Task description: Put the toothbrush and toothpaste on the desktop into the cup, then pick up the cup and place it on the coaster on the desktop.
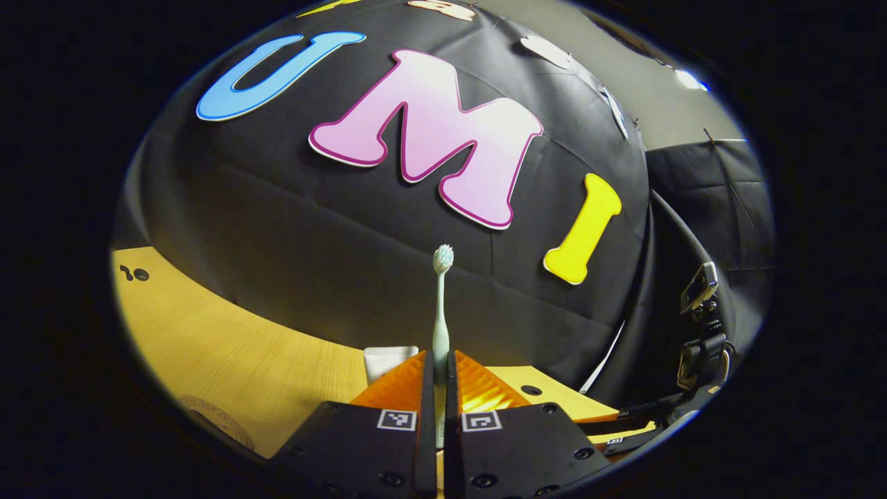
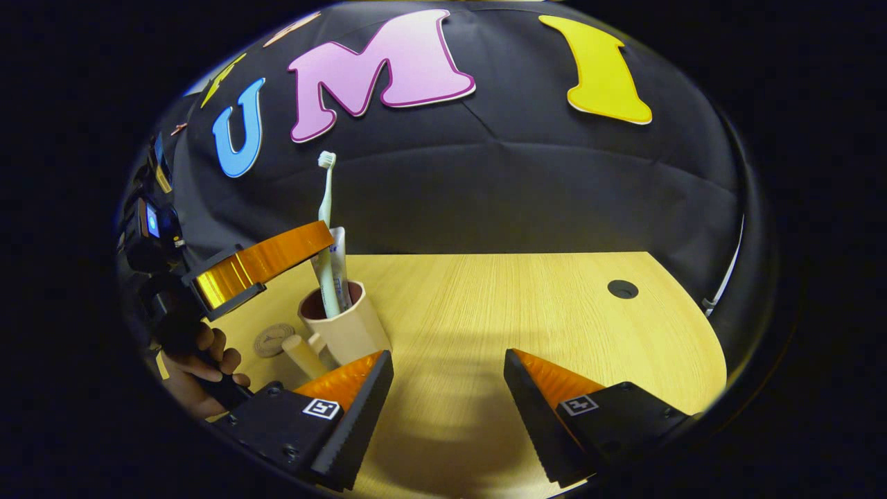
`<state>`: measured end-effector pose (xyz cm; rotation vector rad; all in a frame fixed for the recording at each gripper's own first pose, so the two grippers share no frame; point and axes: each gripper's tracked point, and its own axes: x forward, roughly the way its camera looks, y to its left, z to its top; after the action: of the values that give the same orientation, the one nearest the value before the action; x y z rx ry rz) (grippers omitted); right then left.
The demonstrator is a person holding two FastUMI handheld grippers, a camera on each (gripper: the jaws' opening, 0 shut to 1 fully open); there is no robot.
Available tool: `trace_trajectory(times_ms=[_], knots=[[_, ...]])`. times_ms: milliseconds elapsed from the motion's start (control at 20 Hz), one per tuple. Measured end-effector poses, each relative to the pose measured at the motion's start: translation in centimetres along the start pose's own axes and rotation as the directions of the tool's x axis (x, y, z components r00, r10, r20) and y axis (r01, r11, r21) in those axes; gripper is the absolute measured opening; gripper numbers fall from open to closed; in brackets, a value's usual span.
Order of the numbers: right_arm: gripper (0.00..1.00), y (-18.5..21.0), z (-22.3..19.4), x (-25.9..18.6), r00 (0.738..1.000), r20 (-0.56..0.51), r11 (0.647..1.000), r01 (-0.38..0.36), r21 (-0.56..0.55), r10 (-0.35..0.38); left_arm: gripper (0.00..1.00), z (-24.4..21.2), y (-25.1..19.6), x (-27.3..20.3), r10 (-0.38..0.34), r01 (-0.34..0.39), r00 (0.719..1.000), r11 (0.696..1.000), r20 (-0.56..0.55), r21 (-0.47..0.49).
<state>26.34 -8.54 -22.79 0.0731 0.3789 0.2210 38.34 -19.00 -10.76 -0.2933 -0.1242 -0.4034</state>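
Observation:
My left gripper (image 1: 439, 357) is shut on the handle of a pale toothbrush (image 1: 441, 305) that stands upright with its bristles on top. In the right gripper view that gripper (image 2: 263, 260) holds the toothbrush (image 2: 324, 208) over a beige cup (image 2: 346, 329), and the handle's lower end is inside the cup. A white toothpaste tube (image 2: 338, 260) leans in the same cup; its flat end (image 1: 390, 357) peeks out behind my left finger. A round coaster (image 2: 273, 339) lies just left of the cup. My right gripper (image 2: 447, 374) is open above the bare desk, right of the cup.
The wooden desktop (image 2: 499, 312) runs back to the black cloth wall and has a small dark hole (image 2: 622, 289) at the far right. A hand (image 2: 201, 367) grips the left gripper's handle near the left edge. The coaster (image 1: 215, 416) also lies at the lower left.

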Motion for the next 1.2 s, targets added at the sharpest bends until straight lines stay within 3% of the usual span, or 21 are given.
trace_trajectory(times_ms=[100, 200, 250, 350, 400, 450, 700, 900, 1200], knots=[[0.98, -0.1, -0.6, -0.2, 1.000, -0.007, 1.000, 0.003, -0.003, -0.003, 0.11, -0.2, 0.4, -0.1, 0.011, -0.011, 1.000, 0.999, 0.008, 0.030], [0.98, 0.0, -0.8, -0.3, 1.000, -0.009, 1.000, 0.007, 0.001, -0.007, 0.13, -0.5, 0.1, -0.6, 0.002, -0.002, 1.000, 1.000, 0.001, 0.004], [0.98, 0.1, -1.0, -0.3, 1.000, -0.011, 1.000, 0.007, 0.002, -0.007, 0.19, -0.7, 0.0, -1.0, -0.002, 0.002, 1.000, 1.000, 0.003, -0.012], [0.98, 0.2, -1.0, -0.4, 1.000, -0.012, 1.000, 0.008, -0.004, -0.008, 0.69, -0.5, -0.2, -1.8, 0.000, 0.000, 1.000, 1.000, 0.009, -0.011], [0.98, 0.3, -0.9, -0.6, 1.000, -0.007, 1.000, 0.007, -0.011, -0.007, 0.65, -0.5, -0.2, -2.3, 0.003, -0.003, 1.000, 1.000, 0.009, -0.001], [0.98, 0.4, -0.7, -0.6, 1.000, 0.001, 1.000, 0.008, -0.018, -0.008, 0.80, -0.4, -0.1, -2.5, 0.006, -0.006, 1.000, 1.000, 0.009, 0.009], [0.98, 1.1, -0.2, -0.7, 1.000, 0.005, 1.000, 0.005, -0.013, -0.005, 0.85, -0.4, 1.0, -5.4, 0.059, -0.060, 0.998, 0.998, -0.031, -0.025], [0.98, 2.2, 1.6, -1.2, 1.000, 0.008, 1.000, -0.011, -0.007, 0.011, 0.95, 0.7, 1.6, -10.1, 0.122, -0.120, 0.990, 0.992, -0.070, 0.027], [0.97, 5.0, 3.9, -1.0, 0.995, -0.067, 0.995, -0.068, 0.073, 0.073, 0.97, 2.3, 3.0, -19.4, 0.297, -0.287, 0.934, 0.955, -0.199, 0.076]])
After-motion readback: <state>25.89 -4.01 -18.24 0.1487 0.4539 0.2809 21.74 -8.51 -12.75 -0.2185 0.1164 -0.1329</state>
